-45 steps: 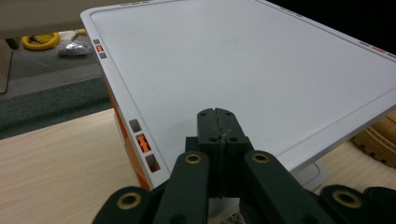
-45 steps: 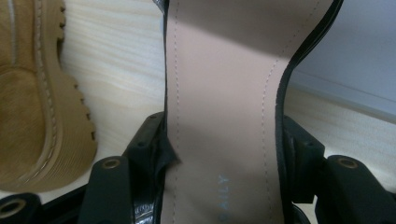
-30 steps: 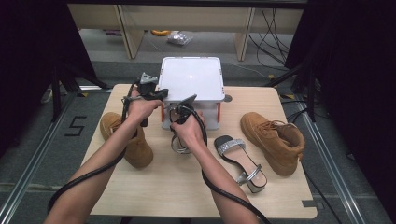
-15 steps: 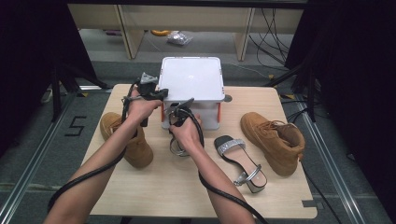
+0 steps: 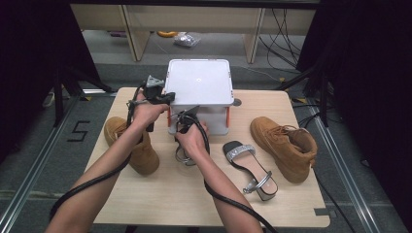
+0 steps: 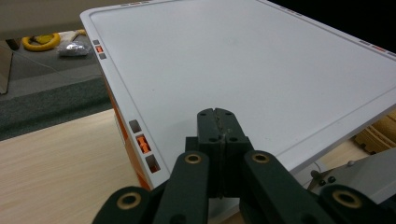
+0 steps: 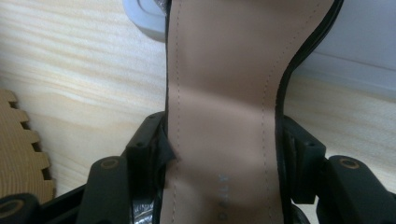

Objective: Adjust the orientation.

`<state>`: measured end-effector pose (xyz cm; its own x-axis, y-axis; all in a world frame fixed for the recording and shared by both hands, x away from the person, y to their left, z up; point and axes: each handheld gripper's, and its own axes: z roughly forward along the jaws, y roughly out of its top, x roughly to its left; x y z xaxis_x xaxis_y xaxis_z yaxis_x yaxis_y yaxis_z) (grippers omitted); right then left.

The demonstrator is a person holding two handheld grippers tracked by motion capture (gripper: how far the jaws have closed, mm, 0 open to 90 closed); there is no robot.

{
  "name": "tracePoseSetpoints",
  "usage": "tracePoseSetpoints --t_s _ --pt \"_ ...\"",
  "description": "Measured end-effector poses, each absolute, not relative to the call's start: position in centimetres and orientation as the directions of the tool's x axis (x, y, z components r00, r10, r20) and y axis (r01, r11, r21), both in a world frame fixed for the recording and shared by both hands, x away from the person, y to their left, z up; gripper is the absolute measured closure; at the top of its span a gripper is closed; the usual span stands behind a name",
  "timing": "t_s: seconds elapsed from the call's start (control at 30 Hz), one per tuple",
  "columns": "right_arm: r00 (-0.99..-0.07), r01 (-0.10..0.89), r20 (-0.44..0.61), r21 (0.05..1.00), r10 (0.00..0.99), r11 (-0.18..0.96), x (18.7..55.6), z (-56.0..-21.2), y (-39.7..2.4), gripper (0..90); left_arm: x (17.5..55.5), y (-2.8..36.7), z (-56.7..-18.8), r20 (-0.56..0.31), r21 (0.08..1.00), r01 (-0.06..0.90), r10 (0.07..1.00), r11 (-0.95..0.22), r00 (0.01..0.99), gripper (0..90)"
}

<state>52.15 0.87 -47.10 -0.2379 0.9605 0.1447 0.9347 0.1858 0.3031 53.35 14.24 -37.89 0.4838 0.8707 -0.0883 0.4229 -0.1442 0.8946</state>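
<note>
A black sandal with a beige insole lies between the jaws of my right gripper, which press on its two sides. In the high view its silver straps hang below the right hand, just in front of the white box. My left gripper is shut with nothing in it, and its tips hover over the left edge of the box's flat lid. In the high view the left gripper is at the box's left side.
The matching sandal lies on the wooden table right of centre. One tan boot lies under my left forearm and another at the right. The ridged sole of the left boot is close beside the right gripper.
The right hand has sunk a little toward the table with the sandal in its jaws. The left hand has stayed by the box.
</note>
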Motion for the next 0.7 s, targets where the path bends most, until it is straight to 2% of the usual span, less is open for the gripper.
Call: tracePoseSetpoints --t_s 0.03,0.13,0.2,0.27,0.3,0.33,0.4,0.53,0.6,0.63,0.7 --pt "-0.295 0.928 0.166 0.286 0.941 0.24 52.1 -47.0 0.6 42.4 53.4 14.2 -37.9 -0.087 0.895 0.422 0.871 -0.145 0.484 89.7" --pt "-0.278 0.935 0.155 0.27 0.948 0.23 52.2 -46.9 0.8 40.7 53.3 14.2 -37.9 -0.089 0.895 0.422 0.871 -0.143 0.483 89.7" --pt "-0.341 0.907 0.16 0.316 0.926 0.279 52.2 -46.6 0.5 36.6 53.3 14.3 -37.9 -0.087 0.896 0.421 0.871 -0.144 0.484 89.6" --pt "-0.268 0.917 0.126 0.336 0.955 0.213 51.9 -45.7 0.8 33.0 53.3 14.2 -37.9 -0.088 0.896 0.421 0.872 -0.142 0.481 89.5" --pt "-0.264 0.912 0.127 0.355 0.956 0.205 51.8 -45.4 0.8 32.9 53.3 14.2 -37.9 -0.09 0.896 0.421 0.872 -0.139 0.48 89.4" --pt "-0.31 0.902 0.129 0.352 0.942 0.249 51.7 -45.1 0.4 32.5 53.3 14.2 -37.9 -0.088 0.895 0.423 0.872 -0.144 0.481 89.4" --pt "-0.317 0.896 0.134 0.367 0.939 0.25 51.3 -44.5 0.0 32.6 53.3 14.2 -37.9 -0.091 0.895 0.423 0.873 -0.139 0.479 89.3" --pt "-0.304 0.892 0.168 0.395 0.938 0.218 50.2 -43.1 -0.9 37.1 53.3 14.1 -37.8 -0.088 0.893 0.428 0.876 -0.143 0.475 89.3" --pt "-0.319 0.877 0.155 0.422 0.935 0.229 49.7 -42.4 -1.5 43.4 53.3 14.1 -37.8 -0.082 0.892 0.426 0.876 -0.148 0.476 89.3" --pt "-0.325 0.866 0.154 0.444 0.933 0.229 49.1 -41.6 -2.2 49.7 53.3 14.1 -37.8 -0.082 0.893 0.425 0.875 -0.147 0.476 89.3" --pt "-0.333 0.862 0.163 0.451 0.929 0.23 48.8 -41.3 -2.6 52.5 53.3 14.2 -37.9 -0.084 0.894 0.424 0.874 -0.147 0.479 89.3"
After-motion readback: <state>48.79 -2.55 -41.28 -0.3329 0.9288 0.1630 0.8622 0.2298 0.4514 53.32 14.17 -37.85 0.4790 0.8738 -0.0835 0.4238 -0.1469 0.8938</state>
